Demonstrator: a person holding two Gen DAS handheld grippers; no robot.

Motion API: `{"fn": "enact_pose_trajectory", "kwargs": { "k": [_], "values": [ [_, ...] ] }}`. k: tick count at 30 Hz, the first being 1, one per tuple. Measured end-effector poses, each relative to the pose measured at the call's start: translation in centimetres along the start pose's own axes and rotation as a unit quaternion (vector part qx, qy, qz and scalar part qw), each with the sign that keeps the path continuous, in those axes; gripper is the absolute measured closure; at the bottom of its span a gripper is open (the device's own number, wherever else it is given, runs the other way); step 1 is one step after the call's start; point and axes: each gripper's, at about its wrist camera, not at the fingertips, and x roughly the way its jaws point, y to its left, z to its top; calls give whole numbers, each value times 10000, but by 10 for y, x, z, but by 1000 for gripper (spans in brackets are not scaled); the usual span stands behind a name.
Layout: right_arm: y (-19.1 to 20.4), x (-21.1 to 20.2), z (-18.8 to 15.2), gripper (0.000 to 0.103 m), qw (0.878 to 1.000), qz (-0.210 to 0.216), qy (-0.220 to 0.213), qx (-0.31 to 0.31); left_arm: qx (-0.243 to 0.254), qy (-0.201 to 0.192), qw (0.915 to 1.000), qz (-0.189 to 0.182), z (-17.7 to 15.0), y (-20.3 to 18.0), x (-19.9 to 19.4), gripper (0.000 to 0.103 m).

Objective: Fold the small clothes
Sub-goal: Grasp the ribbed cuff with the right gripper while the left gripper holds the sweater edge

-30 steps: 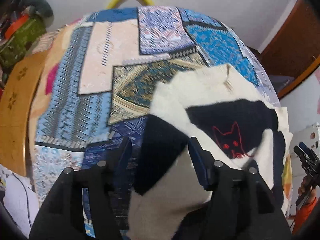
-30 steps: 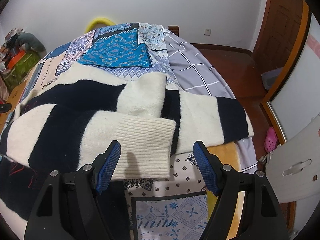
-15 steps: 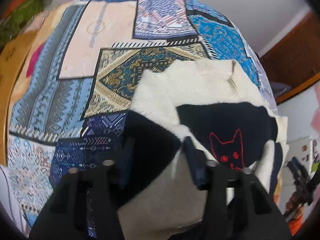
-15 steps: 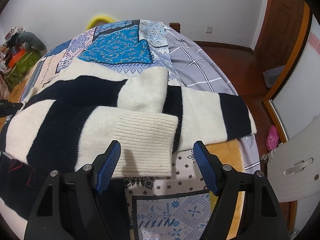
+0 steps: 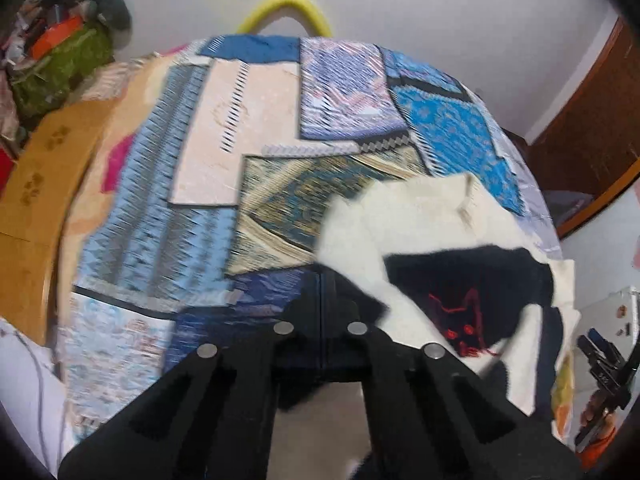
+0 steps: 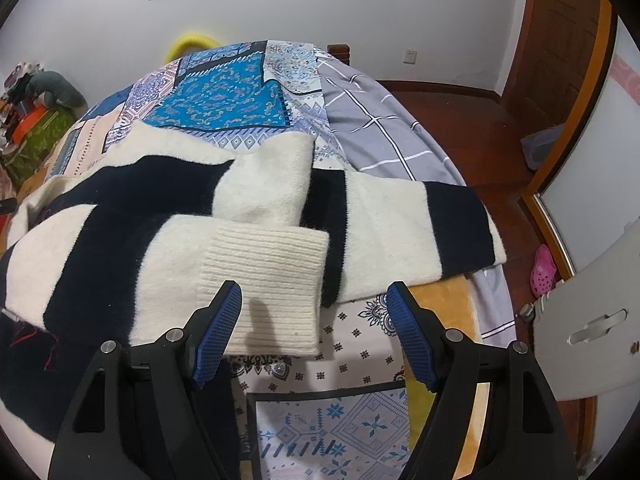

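Our left gripper has just snapped its jaws together: a second ago they stood apart with a fold of the sweater between them, and now they meet flat with no gap. The left view is blurred, but dark knit bunches right at the tips and the sweater edge runs under them, so we judge we have a pinch on that edge, though we cannot see cloth between the pads. The red cat sits just to the right of the tips, closer to them than before, and the cream shoulder lies ahead. Over on the other side, our right gripper is spread wide and holding nothing, just as it was; the ribbed cuff lies just ahead of its left pad, with the striped sleeve folded across the body, on the quilt. For the fold, that means one side is now gripped and ready to lift, while the right has yet to take its hold.
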Motion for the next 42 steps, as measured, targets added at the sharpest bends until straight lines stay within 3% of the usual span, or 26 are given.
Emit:
{"fn": "enact_pose_trajectory", "kwargs": {
  "k": [3, 8, 10, 13, 15, 17, 19, 23, 31, 32, 34, 36, 42],
  "values": [
    [-2, 3, 2, 31, 10000, 74, -26, -9, -56, -11, 10000, 68, 5, 13, -5, 103],
    [-4, 13, 9, 33, 9998, 181, -84, 50, -65, 180, 9996, -185, 3, 19, -3, 102],
    [-5, 20, 13, 47, 9997, 215, -69, 90, 62, 209, 9996, -197, 1, 14, -2, 97],
    [-4, 29, 16, 67, 9990, 403, 87, 148, 240, 369, 9983, -379, -5, 0, 5, 74],
    [-1, 31, 15, 76, 9984, 521, 138, 168, 380, 425, 9976, -381, -9, -10, 9, 60],
    [2, 28, 14, 81, 9988, 471, 76, 125, 532, 526, 9966, -333, -13, -20, 17, 56],
    [2, 24, 14, 95, 9990, 423, 5, 113, 589, 660, 9955, -344, -17, -26, 26, 56],
    [-4, 13, 16, 96, 9987, 452, -126, 174, 659, 854, 9938, -256, -22, -36, 43, 55],
    [1, 3, 23, 94, 9993, 272, -253, -108, 845, 733, 9937, -23, -27, -48, 53, 59],
    [1, 5, 22, 92, 9993, 302, -209, -95, 896, 687, 9936, -17, -28, -50, 52, 63],
    [-2, 12, 20, 70, 9994, 354, -50, 3, 955, 626, 9935, -7, -31, -53, 51, 73],
    [-5, 18, 15, 58, 9987, 495, 30, 112, 962, 577, 9937, -6, -32, -56, 50, 83],
    [-10, 47, 2, 57, 9963, 712, 364, 324, 930, 443, 9947, 8, -32, -57, 43, 93]
  ]
}}
